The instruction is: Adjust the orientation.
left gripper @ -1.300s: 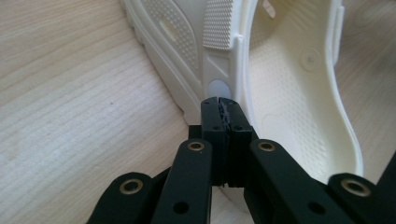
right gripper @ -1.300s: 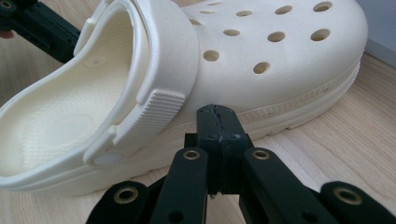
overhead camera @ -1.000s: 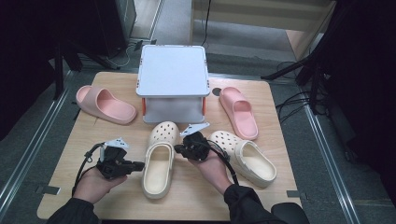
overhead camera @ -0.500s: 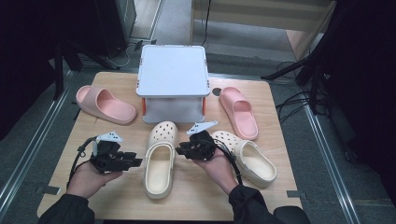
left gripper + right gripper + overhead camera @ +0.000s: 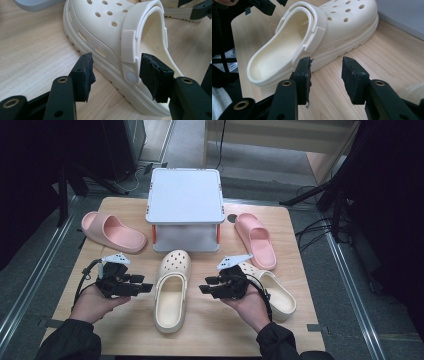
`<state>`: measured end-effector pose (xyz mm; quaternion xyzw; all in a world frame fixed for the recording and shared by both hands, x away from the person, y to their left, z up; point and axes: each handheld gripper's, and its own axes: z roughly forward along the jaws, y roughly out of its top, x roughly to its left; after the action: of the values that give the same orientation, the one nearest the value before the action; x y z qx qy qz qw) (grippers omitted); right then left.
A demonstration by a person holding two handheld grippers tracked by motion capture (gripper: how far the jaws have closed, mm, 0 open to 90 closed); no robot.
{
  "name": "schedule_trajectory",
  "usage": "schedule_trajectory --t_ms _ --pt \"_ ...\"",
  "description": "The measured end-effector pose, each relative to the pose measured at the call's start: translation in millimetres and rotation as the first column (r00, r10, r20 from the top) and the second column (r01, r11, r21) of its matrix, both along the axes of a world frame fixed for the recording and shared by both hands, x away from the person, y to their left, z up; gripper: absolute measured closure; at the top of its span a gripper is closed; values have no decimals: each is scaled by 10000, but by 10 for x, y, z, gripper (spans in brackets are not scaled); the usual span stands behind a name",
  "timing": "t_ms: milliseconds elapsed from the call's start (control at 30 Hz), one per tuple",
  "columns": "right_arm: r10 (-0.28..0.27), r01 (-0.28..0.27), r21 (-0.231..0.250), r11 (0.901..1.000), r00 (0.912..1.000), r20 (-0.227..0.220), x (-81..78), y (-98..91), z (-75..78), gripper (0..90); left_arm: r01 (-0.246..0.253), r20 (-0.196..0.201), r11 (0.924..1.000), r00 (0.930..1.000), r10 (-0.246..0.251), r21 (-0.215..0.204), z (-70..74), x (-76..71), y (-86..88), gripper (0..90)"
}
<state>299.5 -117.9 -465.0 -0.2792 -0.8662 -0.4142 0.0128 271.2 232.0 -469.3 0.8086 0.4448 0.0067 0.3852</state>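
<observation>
A cream clog point(image 5: 171, 290) lies flat on the wooden bench point(image 5: 200, 340), near the front edge and about midway across, its toe pointing toward the grey stand point(image 5: 185, 202) at the back. The left gripper point(image 5: 146, 288) sits just to the left of the clog, held in the person's left hand point(image 5: 92, 302), and its fingers point(image 5: 83, 75) point at the clog's side. Those fingers have just been opening and now stand apart: in the left gripper view they straddle the clog's near side at the strap rivet, one finger on the bench side of the sole and the other over the heel opening, with neither pad pressing on it.

The right gripper point(image 5: 204, 289), in the right hand point(image 5: 250, 305), sits just to the right of the same clog and faces it. Its fingers point(image 5: 303, 75) have also just been opening and stand apart with bare wood between them; in the right gripper view the clog lies just beyond the fingertips, heel end toward the bench edge.

A second cream clog point(image 5: 272, 290) lies under and beside the right hand, angled outward. One pink slide point(image 5: 112, 231) rests at the left rear of the bench, and another pink slide point(image 5: 256, 240) at the right rear, beside the stand.
</observation>
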Motion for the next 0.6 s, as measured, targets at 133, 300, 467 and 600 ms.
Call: schedule_trajectory --t_ms 133,300,467,600 --pt "-86 86 1 10000 10000 -39 -8 -84 26 598 58 65 10000 10000 -58 41 4 44 6 427" --pt "-188 189 -267 9995 9998 52 -38 -194 68 598 257 213 9997 9994 -258 58 23 61 -20 416" --pt "-431 433 -376 9984 9990 80 -83 -381 120 598 263 179 9996 9995 -264 38 33 94 -22 414" --pt "-689 693 -521 9962 9976 100 -134 -532 147 598 219 157 9997 9996 -220 86 39 123 -22 415"
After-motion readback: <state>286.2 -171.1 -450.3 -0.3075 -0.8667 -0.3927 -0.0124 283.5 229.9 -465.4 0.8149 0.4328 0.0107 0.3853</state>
